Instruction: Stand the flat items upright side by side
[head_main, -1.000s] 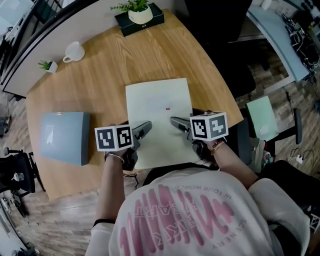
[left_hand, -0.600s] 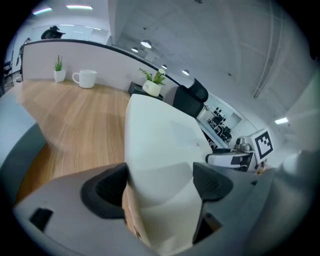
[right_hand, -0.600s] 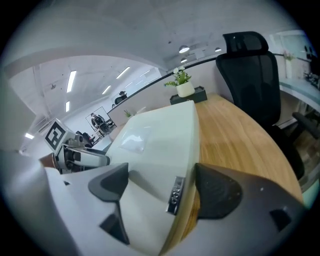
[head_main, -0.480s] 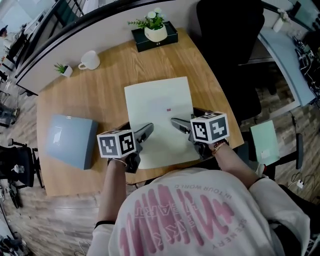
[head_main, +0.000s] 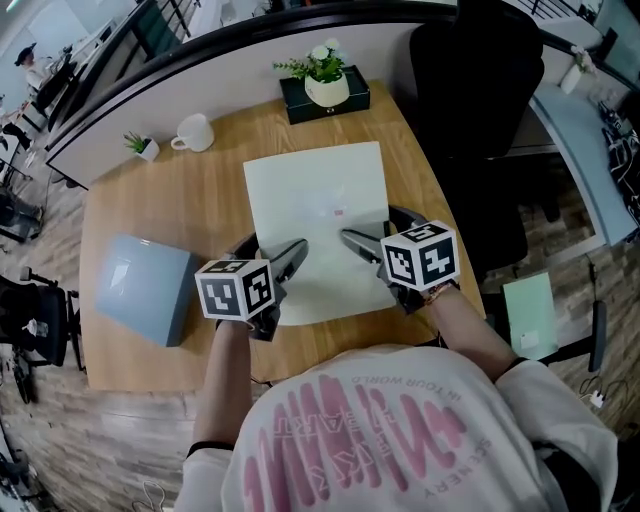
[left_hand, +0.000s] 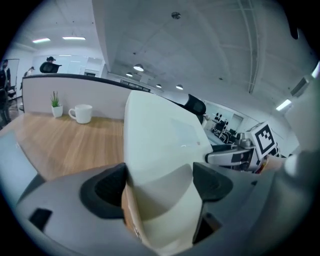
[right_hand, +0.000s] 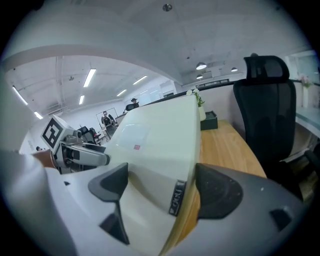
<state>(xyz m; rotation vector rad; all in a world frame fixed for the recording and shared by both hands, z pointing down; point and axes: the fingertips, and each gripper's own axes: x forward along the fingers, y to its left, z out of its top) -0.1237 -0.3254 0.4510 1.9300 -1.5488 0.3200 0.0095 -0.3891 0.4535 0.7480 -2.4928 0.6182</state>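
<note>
Both grippers are clamped on the same thing here: the pale cream flat case (head_main: 318, 215) in the middle of the wooden table (head_main: 210, 200). The left gripper (head_main: 270, 255) has its jaws closed on the near left corner, and the right gripper (head_main: 378, 232) is doing the same on the near right corner. From each gripper view the case fills the gap between the pads and slopes away from them. Can't tell if its far edge is touching the wood. A blue-grey flat case (head_main: 140, 288) lies flat well off to the left, near the table edge. At the far side are a white mug (head_main: 195, 132), a tiny plant (head_main: 142, 146) and a potted plant (head_main: 327, 80)
</note>
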